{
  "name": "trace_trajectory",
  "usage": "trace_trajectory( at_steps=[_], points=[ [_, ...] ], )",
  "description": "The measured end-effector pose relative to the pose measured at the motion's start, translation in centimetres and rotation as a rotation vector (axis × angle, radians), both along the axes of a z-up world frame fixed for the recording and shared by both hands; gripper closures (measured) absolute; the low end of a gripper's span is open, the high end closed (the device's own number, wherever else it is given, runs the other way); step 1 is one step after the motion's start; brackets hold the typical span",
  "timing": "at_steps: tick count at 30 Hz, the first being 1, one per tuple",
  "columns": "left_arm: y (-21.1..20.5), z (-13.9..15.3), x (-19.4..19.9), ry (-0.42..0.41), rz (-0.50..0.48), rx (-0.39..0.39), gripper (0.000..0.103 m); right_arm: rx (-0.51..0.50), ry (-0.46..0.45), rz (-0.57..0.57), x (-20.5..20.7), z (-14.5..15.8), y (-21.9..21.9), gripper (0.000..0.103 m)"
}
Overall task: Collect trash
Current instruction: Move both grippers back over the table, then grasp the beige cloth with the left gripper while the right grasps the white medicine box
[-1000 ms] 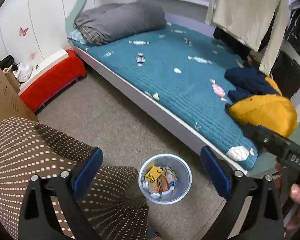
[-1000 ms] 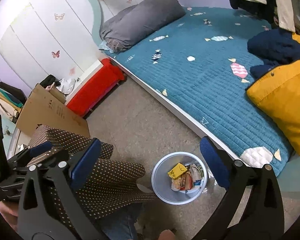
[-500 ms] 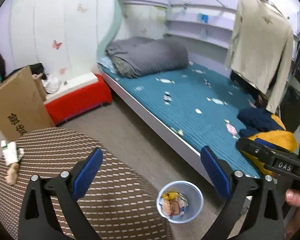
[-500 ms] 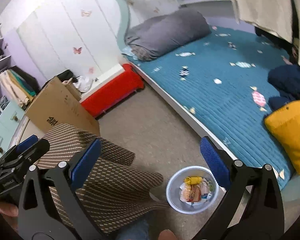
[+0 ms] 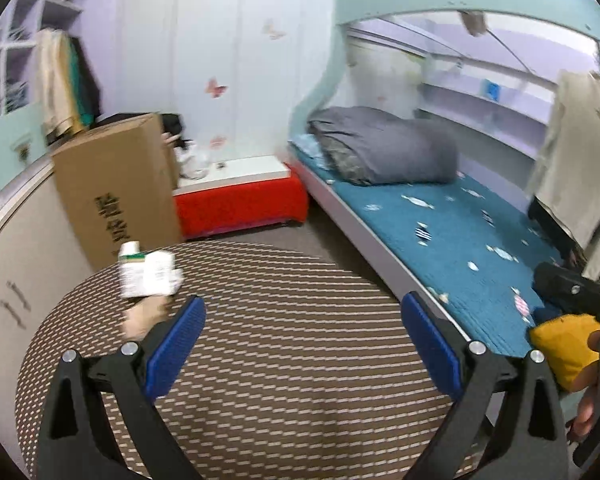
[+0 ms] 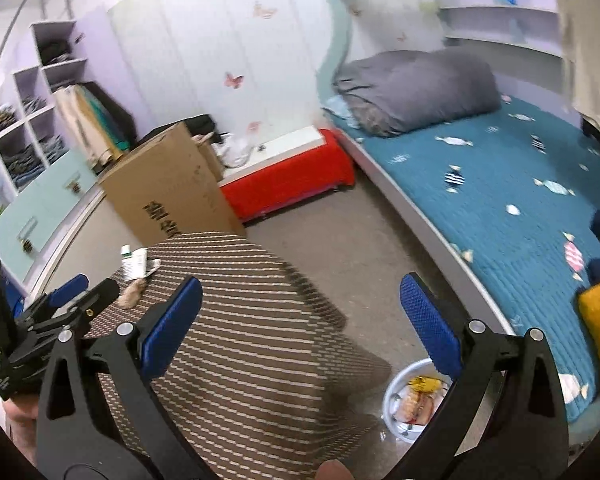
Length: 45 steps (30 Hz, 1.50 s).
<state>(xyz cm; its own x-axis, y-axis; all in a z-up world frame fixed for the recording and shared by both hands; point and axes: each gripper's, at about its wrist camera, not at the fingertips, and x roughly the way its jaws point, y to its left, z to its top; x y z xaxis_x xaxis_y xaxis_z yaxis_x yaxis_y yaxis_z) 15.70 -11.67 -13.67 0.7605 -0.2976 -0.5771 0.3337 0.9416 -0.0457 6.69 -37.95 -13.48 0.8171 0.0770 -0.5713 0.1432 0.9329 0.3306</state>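
Striped table (image 5: 284,360) holds two scraps: white packet (image 5: 146,274), tan wad (image 5: 144,316).

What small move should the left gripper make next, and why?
Probably ease the left gripper forward and to the left toward the white and green crumpled carton on the round brown striped table. Its jaws are open and empty, and the carton lies ahead-left of them, untouched.

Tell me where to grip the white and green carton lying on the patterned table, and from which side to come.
Grip the white and green carton across its flat body, coming down from above with the left gripper, which is open and nearest. It lies on its side on the patterned table, so the narrow width likely fits between the fingers. The crumpled brown scrap sits just in front, so stay clear of it.
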Motion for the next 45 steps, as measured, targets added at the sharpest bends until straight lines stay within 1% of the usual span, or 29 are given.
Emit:
trace_trajectory(
  at_steps=[5, 11, 15, 18, 20, 22, 25, 26, 27, 28, 29, 31, 32, 34, 37, 40, 42, 45],
  points=[
    [5.2, -0.8, 1.4, 0.007, 0.081, 0.007, 0.007, -0.019, -0.001, 0.081, 2.4, 0.6, 5.0, 0.006],
    [10.5, -4.0, 4.9, 0.084, 0.17, 0.031, 0.007, -0.057, 0.04, 0.171, 5.5, -0.6, 10.4, 0.006],
    [12.0, -6.8, 7.7, 0.148, 0.188, 0.077, 0.007, -0.054, 0.078, 0.21, 7.4, -2.1, 12.5, 0.006],
    [12.1, -8.6, 9.9, 0.203, 0.171, 0.088, 0.007, -0.046, 0.101, 0.232, 8.6, -3.3, 13.3, 0.006],
    [12.0, -9.6, 11.3, 0.218, 0.168, 0.118, 0.007, -0.049, 0.113, 0.238, 9.3, -3.7, 13.7, 0.006],
    [12.1, -10.1, 12.2, 0.222, 0.162, 0.131, 0.007, -0.046, 0.122, 0.243, 10.0, -4.0, 13.8, 0.006],
    [12.3, -10.6, 13.1, 0.23, 0.15, 0.116, 0.009, -0.049, 0.132, 0.248, 10.9, -4.3, 14.0, 0.006],
    [12.4, -10.7, 13.3, 0.234, 0.14, 0.107, 0.025, -0.052, 0.137, 0.25, 11.4, -4.5, 14.2, 0.006],
    [12.5, -10.9, 13.4, 0.249, 0.121, 0.1, 0.039, -0.052, 0.141, 0.251, 11.7, -4.7, 14.3, 0.006],
    [12.5, -11.3, 13.7, 0.276, 0.101, 0.094, 0.064, -0.053, 0.145, 0.254, 12.0, -4.8, 14.5, 0.006],
    [12.6, -11.4, 13.4, 0.256, 0.097, 0.096, 0.072, -0.054, 0.15, 0.258, 12.5, -5.0, 14.9, 0.006],
    [13.0, -11.4, 12.9, 0.258, 0.083, 0.076, 0.075, -0.054, 0.158, 0.271, 13.3, -5.3, 15.5, 0.006],
    [13.6, -11.4, 12.4, 0.262, 0.079, 0.058, 0.076, -0.054, 0.163, 0.281, 13.8, -5.5, 16.1, 0.006],
    [14.4, -11.6, 11.4, 0.263, 0.088, 0.047, 0.076, -0.05, 0.17, 0.304, 14.6, -5.9, 17.2, 0.006],
    [16.4, -11.6, 10.0, 0.266, 0.127, 0.021, 0.076, -0.053, 0.184, 0.346, 16.4, -6.3, 19.4, 0.006],
    [18.8, -11.7, 9.0, 0.266, 0.191, -0.001, 0.076, -0.051, 0.197, 0.395, 18.6, -6.8, 22.1, 0.006],
    [20.2, -11.7, 8.6, 0.265, 0.23, -0.011, 0.076, -0.064, 0.213, 0.431, 20.1, -7.3, 24.6, 0.006],
    [22.3, -11.6, 8.2, 0.265, 0.295, -0.036, 0.076, -0.063, 0.216, 0.449, 21.9, -7.6, 27.4, 0.006]
  ],
)
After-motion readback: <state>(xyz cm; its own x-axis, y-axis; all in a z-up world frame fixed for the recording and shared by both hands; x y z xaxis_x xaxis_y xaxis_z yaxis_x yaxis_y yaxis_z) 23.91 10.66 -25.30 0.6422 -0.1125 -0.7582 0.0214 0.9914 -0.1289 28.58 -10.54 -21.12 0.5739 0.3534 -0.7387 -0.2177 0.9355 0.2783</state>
